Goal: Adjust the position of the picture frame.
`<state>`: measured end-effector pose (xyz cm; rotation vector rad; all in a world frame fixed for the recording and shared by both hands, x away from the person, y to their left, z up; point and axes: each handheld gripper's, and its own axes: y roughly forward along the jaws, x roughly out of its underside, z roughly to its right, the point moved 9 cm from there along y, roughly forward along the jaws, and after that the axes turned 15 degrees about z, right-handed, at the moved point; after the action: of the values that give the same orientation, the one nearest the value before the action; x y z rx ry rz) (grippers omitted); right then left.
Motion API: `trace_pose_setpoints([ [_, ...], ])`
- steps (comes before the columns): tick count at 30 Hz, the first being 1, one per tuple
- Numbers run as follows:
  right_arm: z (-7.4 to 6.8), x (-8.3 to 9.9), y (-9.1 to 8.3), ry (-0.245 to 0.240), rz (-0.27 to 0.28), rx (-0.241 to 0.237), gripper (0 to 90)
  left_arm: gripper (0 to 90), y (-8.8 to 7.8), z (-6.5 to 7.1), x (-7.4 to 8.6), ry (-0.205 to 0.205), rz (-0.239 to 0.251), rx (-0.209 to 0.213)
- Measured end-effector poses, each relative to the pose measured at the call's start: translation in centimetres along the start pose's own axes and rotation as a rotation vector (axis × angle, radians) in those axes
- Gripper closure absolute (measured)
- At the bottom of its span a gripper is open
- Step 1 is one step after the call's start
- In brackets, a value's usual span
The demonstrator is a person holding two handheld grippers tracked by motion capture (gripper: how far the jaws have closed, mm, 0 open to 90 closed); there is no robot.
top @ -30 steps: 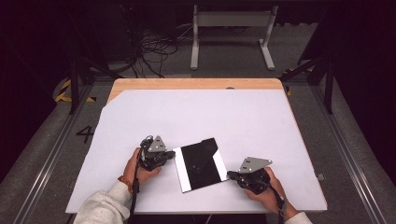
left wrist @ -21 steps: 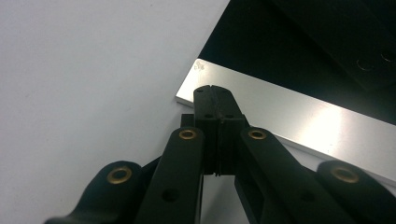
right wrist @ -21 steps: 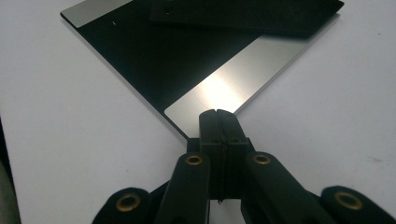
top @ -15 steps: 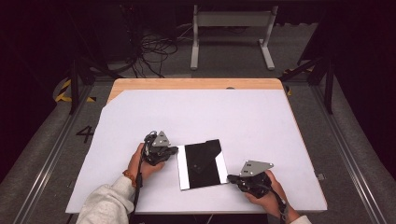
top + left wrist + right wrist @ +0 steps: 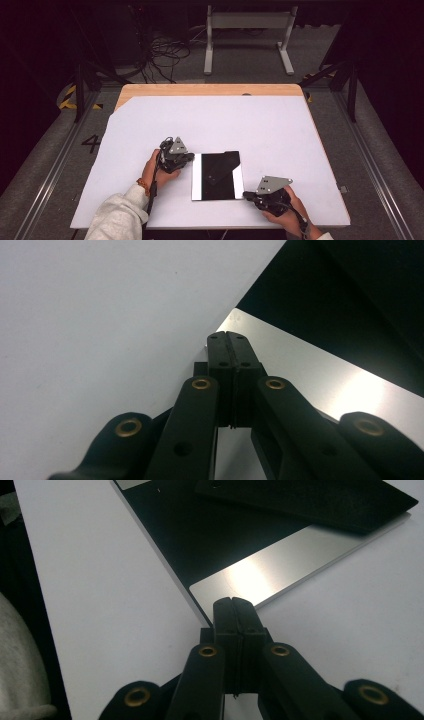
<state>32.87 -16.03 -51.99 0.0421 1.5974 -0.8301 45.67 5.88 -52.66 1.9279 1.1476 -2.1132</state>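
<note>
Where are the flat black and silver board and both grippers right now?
flat black and silver board [image 5: 215, 176], high view, its black middle.
left gripper [image 5: 226, 347], left gripper view, shut jaw tips.
right gripper [image 5: 233, 611], right gripper view, shut jaw tips.

On the white table [image 5: 260, 125], lower centre of frame: one flat square plate [image 5: 217, 176], black in the middle with silvery strips along its left and right edges. My left gripper [image 5: 189, 158] sits at its upper-left corner, jaws together. My right gripper [image 5: 248, 195] sits at its lower-right corner, jaws likewise together.
</note>
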Motion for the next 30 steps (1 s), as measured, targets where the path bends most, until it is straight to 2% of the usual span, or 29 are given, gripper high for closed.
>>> trace_pose_setpoints([
  [6, -0.1, 0.0, 0.0, -0.012, -0.002, -0.001, 90.0, 90.0, 0.0, 0.0, -0.1, -0.011, -0.004, 0.000],
  [10, -0.2, 0.0, 0.0, -0.017, 0.003, -0.006, 90.0, 90.0, -1.5, 0.9, -0.2, -0.014, 0.012, 0.023],
  [14, -0.2, 0.1, -0.1, -0.014, 0.004, -0.011, 90.0, 90.0, -3.8, 3.4, 0.5, 0.012, 0.004, 0.076],
  [15, -0.2, 0.0, -0.1, -0.010, 0.002, -0.017, 90.0, 89.9, -4.8, 4.9, 1.0, 0.017, 0.004, 0.106],
  [16, -0.2, 0.0, -0.1, -0.010, 0.002, -0.017, 90.0, 89.7, -4.8, 4.9, 1.0, 0.017, 0.004, 0.106],
  [17, -0.2, 0.0, -0.1, -0.009, 0.001, -0.019, 90.0, 89.7, -5.6, 6.2, 1.3, 0.022, 0.005, 0.134],
  [20, -0.4, 0.0, -0.1, 0.023, -0.005, -0.036, 90.0, 88.7, -6.7, 8.2, 1.9, 0.024, 0.004, 0.175],
  [21, -0.5, 0.0, 0.0, 0.016, -0.006, -0.038, 90.0, 88.7, -7.1, 9.0, 2.0, 0.016, 0.011, 0.196],
  [23, -0.6, 0.0, 0.0, 0.014, -0.008, -0.039, 90.0, 88.7, -7.5, 10.1, 2.4, 0.029, -0.003, 0.217],
  [24, -0.6, -0.1, 0.1, 0.016, -0.006, -0.042, 90.0, 88.3, -7.6, 10.3, 2.5, 0.039, -0.011, 0.222],
  [26, -0.7, -0.1, 0.1, 0.018, -0.004, -0.045, 90.0, 87.4, -7.8, 10.8, 2.8, 0.031, -0.012, 0.231],
  [28, -0.7, -0.1, 0.2, 0.015, -0.003, -0.045, 90.0, 86.8, -7.8, 10.9, 3.2, 0.042, -0.030, 0.224],
  [29, -0.8, -0.1, 0.2, 0.019, -0.003, -0.044, 90.0, 86.3, -7.6, 10.6, 3.5, 0.073, -0.051, 0.200],
  [30, -0.8, -0.1, 0.2, 0.019, -0.003, -0.044, 90.0, 86.0, -7.6, 10.6, 3.5, 0.073, -0.051, 0.200],
])
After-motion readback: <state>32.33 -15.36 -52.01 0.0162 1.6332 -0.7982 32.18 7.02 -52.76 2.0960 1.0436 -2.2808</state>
